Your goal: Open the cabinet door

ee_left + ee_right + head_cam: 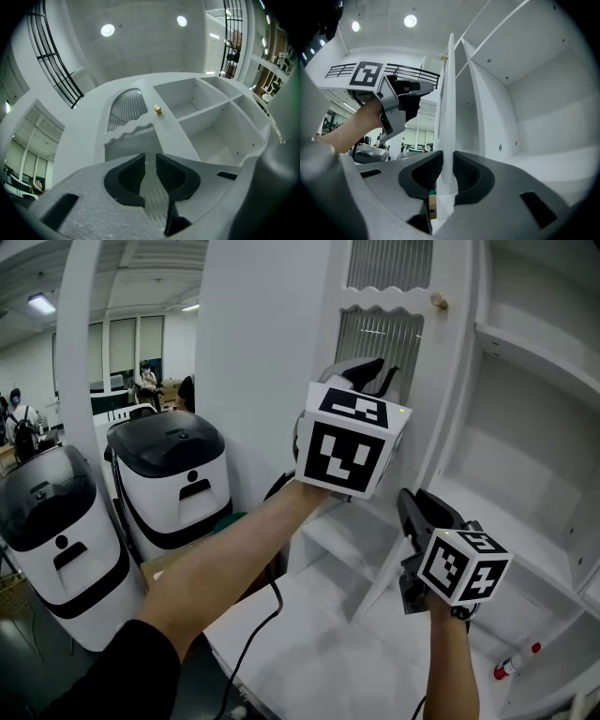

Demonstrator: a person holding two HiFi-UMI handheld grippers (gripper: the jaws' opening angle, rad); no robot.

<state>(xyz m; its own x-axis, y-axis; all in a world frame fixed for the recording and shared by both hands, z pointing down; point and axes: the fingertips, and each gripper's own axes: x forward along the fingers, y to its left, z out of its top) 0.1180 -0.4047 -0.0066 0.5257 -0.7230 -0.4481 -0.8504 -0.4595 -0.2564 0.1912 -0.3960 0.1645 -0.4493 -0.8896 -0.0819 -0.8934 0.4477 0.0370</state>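
The white cabinet door point(452, 381) with ribbed glass panels point(377, 338) and a small round knob point(438, 301) stands swung open from the cabinet. My right gripper point(407, 499) grips the door's lower edge. In the right gripper view the thin edge point(450, 93) fills the gap between both pads of the gripper point(447, 174). My left gripper point(371, 373) hovers in front of the lower ribbed panel, below the knob point(157, 109). Its jaws point(150, 160) stand slightly apart with nothing between them, and the door point(169, 137) is visible beyond. It also shows in the right gripper view point(427, 87).
Open white shelves point(536, 364) fill the cabinet on the right. A red-capped marker point(517, 664) lies on the bottom board. Two white-and-black machines point(176, 474) point(52, 526) stand on the left, and a black cable point(251, 645) hangs below my left arm.
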